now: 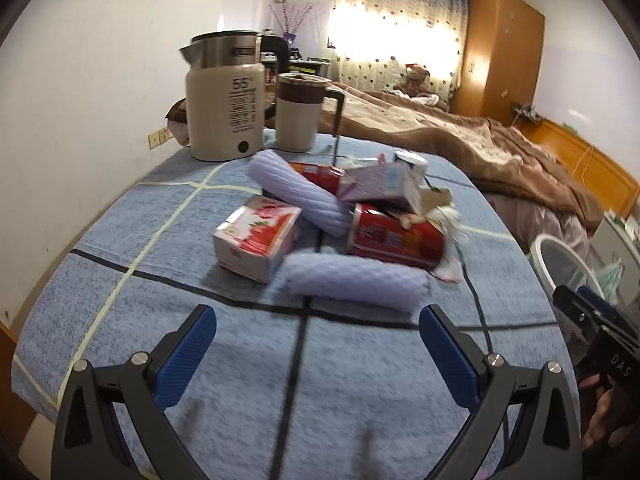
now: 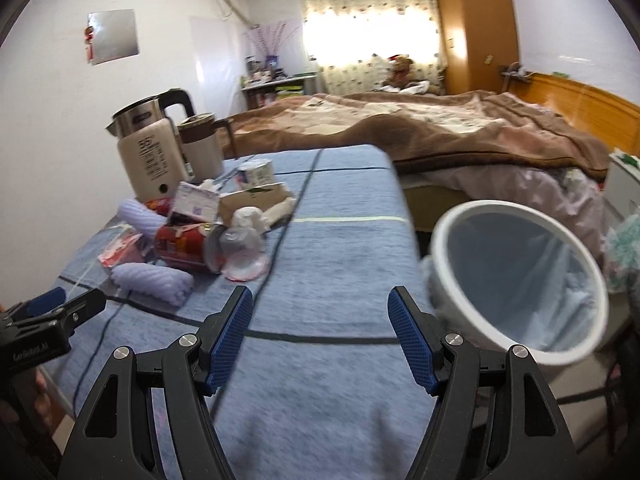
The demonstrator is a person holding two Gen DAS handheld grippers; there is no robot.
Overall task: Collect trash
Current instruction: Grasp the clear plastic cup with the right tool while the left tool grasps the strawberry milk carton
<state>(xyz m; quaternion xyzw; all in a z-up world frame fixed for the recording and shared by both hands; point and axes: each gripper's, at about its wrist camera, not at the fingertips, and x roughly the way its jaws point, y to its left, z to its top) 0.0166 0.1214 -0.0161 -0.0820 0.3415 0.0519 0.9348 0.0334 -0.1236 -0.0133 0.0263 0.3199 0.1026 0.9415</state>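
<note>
A heap of trash lies on the blue cloth-covered table (image 1: 120, 312): a red-and-white carton (image 1: 256, 238), a crushed red can (image 1: 394, 238), two lilac foam sleeves (image 1: 354, 280) (image 1: 298, 198), a purple-and-white carton (image 1: 384, 186), a yoghurt cup (image 1: 412, 160) and crumpled paper (image 2: 246, 220). My left gripper (image 1: 318, 322) is open and empty, just short of the nearer foam sleeve. My right gripper (image 2: 320, 304) is open and empty over bare cloth, between the heap (image 2: 188, 240) and a white lined bin (image 2: 516, 280) at the table's right edge.
A beige kettle (image 1: 226, 108) and a beige lidded mug (image 1: 298, 114) stand at the table's far left by the wall. A black cord (image 1: 472, 280) runs across the cloth. A bed with a brown blanket (image 2: 440, 132) lies behind the table.
</note>
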